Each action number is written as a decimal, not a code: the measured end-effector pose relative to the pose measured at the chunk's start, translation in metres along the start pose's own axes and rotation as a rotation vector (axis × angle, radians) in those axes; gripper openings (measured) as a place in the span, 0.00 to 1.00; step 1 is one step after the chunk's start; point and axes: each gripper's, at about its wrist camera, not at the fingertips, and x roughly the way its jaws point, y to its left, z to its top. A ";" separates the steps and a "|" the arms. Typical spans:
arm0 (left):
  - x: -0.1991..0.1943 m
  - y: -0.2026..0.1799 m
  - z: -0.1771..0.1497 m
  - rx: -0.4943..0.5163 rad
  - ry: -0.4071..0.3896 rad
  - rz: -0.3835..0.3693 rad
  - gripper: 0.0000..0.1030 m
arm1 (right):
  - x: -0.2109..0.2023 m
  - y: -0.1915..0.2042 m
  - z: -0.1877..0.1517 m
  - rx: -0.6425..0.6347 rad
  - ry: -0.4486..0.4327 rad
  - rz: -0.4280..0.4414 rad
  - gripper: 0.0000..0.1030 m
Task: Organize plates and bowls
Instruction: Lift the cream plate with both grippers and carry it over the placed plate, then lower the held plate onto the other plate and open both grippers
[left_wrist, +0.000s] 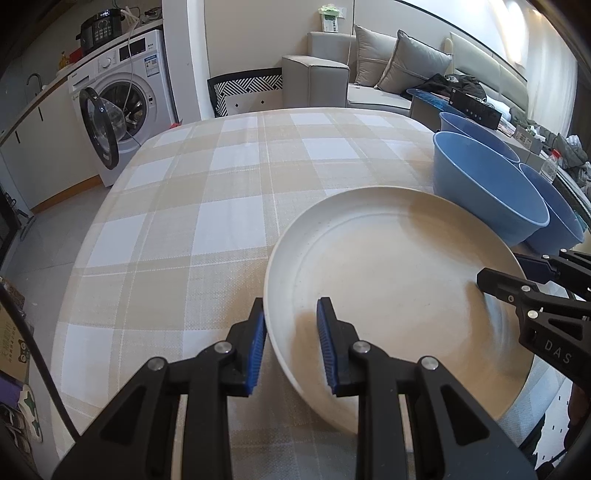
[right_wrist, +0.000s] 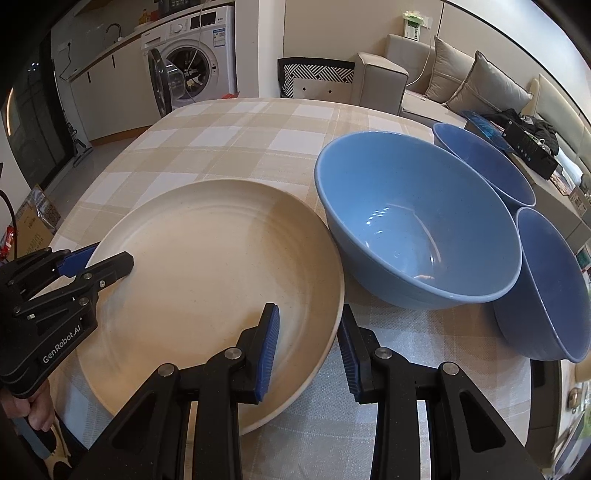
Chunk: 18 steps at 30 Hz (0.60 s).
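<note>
Nearest us, our left hand-held gripper (left_wrist: 291, 345) and right hand-held gripper (right_wrist: 309, 349) each pinch opposite rims of the cream plate (right_wrist: 207, 280) on the checked table (left_wrist: 207, 192), three blue bowls (right_wrist: 413, 221) crowding its right side.

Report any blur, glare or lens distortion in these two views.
Left wrist view: fisheye bends the table edge; the cream plate smears into motion blur near the right tool. Right wrist view: window glints on the nearest blue bowl; plate slightly smeared beside the left tool; dark corner vignetting in both.
</note>
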 end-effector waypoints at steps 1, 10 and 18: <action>0.000 0.000 0.000 0.000 0.000 0.001 0.24 | 0.000 0.001 0.000 -0.002 0.000 -0.003 0.31; 0.003 -0.002 0.000 0.020 -0.005 0.018 0.24 | 0.002 0.006 -0.002 -0.035 -0.006 -0.047 0.31; 0.004 -0.004 -0.002 0.030 -0.012 0.030 0.24 | 0.004 0.008 -0.004 -0.051 -0.019 -0.067 0.32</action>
